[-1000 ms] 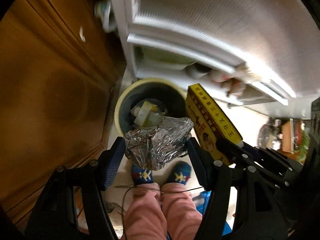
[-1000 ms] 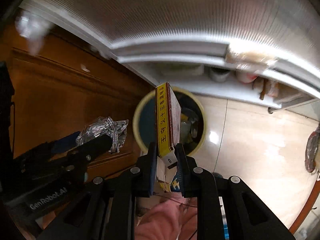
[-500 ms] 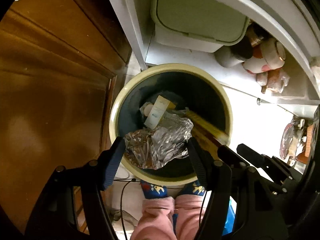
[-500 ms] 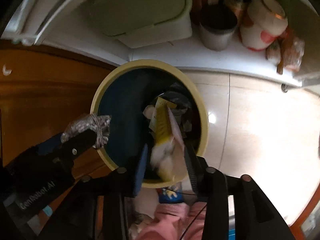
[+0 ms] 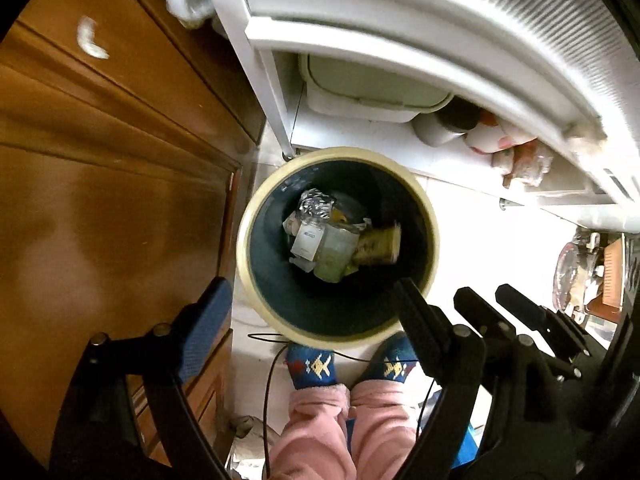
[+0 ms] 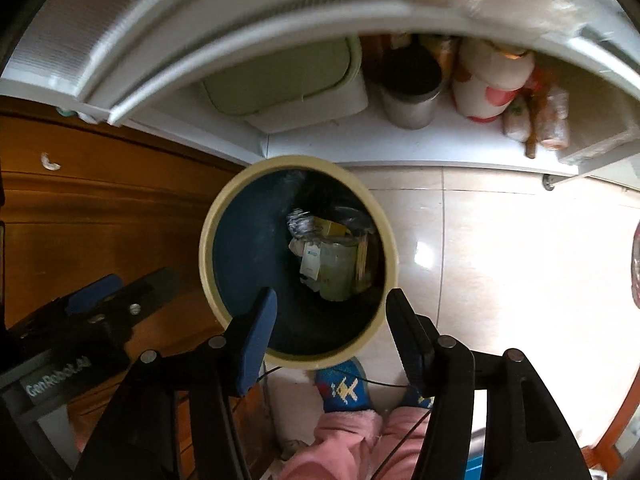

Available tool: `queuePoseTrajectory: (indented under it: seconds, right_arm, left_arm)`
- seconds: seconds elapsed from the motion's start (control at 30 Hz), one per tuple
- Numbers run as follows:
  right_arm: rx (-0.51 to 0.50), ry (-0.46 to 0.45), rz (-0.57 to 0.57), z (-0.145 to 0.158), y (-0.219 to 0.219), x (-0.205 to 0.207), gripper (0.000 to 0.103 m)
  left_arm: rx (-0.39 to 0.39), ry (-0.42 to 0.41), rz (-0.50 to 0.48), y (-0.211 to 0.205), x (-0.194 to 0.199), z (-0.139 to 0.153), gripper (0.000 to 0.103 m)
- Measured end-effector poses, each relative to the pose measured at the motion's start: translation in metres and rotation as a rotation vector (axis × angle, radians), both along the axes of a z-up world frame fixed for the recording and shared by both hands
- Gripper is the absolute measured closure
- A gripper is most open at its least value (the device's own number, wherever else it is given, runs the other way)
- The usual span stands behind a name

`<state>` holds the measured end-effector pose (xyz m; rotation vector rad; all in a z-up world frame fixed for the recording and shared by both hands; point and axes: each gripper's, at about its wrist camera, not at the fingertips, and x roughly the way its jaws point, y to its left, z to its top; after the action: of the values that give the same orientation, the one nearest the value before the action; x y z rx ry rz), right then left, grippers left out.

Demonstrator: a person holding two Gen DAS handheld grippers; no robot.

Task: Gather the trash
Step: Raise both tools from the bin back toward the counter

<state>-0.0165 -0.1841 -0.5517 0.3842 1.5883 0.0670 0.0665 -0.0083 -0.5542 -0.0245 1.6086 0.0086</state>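
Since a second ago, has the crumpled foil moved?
Yes. The foil has dropped from the left hand-held gripper, whose jaws are opening, to the bottom of the bin.

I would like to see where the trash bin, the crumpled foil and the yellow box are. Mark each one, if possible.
trash bin (image 5: 246,236): left wrist view, cream rim at its left side.
crumpled foil (image 5: 316,204): left wrist view, middle of the silver wad inside the bin.
yellow box (image 5: 380,245): left wrist view, its blurred face inside the bin.

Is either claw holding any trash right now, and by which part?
Nothing is held. Both the left claw and the right claw are opening with nothing between the jaws; the foil and box lie in the bin.
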Motion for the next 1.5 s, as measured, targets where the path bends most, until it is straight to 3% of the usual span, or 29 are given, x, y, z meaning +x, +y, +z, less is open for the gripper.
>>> queuePoseTrajectory:
  seconds: [0.33, 0.8, 1.13, 1.33, 1.5]
  right_arm:
    - [0.013, -0.048, -0.059, 0.112, -0.042, -0.018, 0.045]
    - [0.046, -0.236, -0.043, 0.344, -0.062, -0.063, 0.045]
    - [-0.065, -0.495, -0.006, 0.509, -0.069, -0.094, 0.041]
    - [-0.112, -0.624, -0.021, 0.584, -0.07, -0.09, 0.037]
    - [-0.113, -0.686, -0.024, 0.62, -0.063, -0.075, 0.036]
  left_arm:
    - [-0.019, -0.042, -0.014, -0.012, -0.023, 0.123, 0.022]
    - [-0.117, -0.153, -0.16, -0.037, -0.063, 0.343, 0.022]
    - [-0.191, -0.418, -0.192, -0.007, -0.057, 0.506, 0.022]
    - [-0.231, -0.535, -0.156, 0.019, -0.045, 0.564, 0.022]
    - [-0.243, -0.614, -0.159, 0.037, -0.038, 0.595, 0.022]
